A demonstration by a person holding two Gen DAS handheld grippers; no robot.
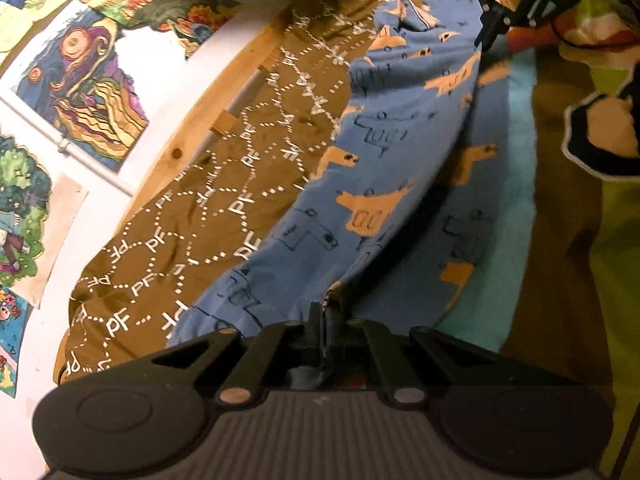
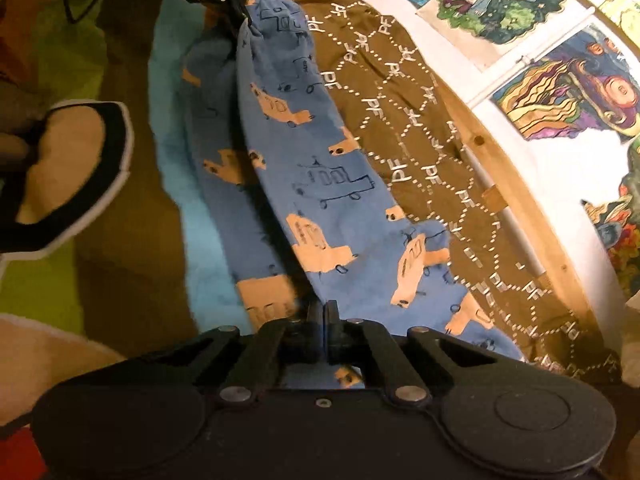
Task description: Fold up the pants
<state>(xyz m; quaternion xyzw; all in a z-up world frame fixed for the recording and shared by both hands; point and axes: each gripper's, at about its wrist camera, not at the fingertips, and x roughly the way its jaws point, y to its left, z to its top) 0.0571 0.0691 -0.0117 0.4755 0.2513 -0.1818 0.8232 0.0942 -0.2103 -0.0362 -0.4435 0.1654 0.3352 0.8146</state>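
Pinched blue cloth sits right at the tips of my left tool (image 1: 326,320), whose jaws are closed tight on one end of the pants (image 1: 400,168). My right tool (image 2: 325,318) is likewise clamped down on the other end, with the fabric bunched between its closed jaws. The pants, blue with tan vehicle prints, stretch between my two tools as a raised ridge, lying on the brown bedspread (image 1: 224,184) with its dotted "PF" pattern, beside the turquoise cloth (image 1: 516,152) spread under one edge.

My worry is the grip depth. Each tool seems to hold only a thin pinch, so I judge that a sharp pull could slip a layer free and let one leg sag, spoiling the fold line. I cannot tell whether both layers are caught at either end. If I draw my hands apart too hard, the stretchy knit may twist along the ridge. Dragging low over the bedspread could also rumple it and the turquoise cloth with it. The wooden bed rail (image 1: 224,80) lies beyond the pants, so a wide swing risks a knock.
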